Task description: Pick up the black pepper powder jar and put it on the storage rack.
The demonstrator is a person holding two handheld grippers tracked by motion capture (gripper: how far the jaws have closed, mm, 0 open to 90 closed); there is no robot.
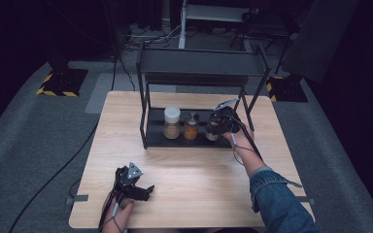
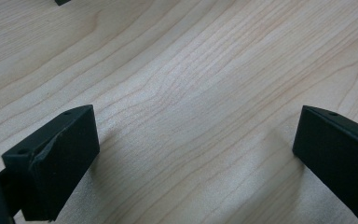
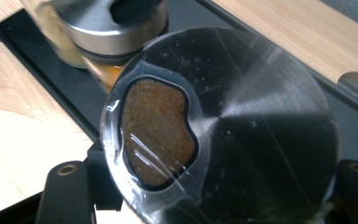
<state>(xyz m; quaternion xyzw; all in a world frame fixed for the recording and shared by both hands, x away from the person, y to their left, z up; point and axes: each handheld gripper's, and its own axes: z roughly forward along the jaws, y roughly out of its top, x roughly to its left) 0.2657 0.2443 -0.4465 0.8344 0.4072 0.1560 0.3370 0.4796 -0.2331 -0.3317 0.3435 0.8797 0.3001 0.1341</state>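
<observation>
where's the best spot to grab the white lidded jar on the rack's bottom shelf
Probably the white-lidded jar is best taken around its round body below the lid, coming level from the table's front edge: it stands upright, the upper shelf blocks the way from above, and the brown jar stands close beside it.

Spice jar (image 3: 223, 126) with black lid and brown powder, at right of rack's bottom shelf (image 1: 158, 138).
</observation>
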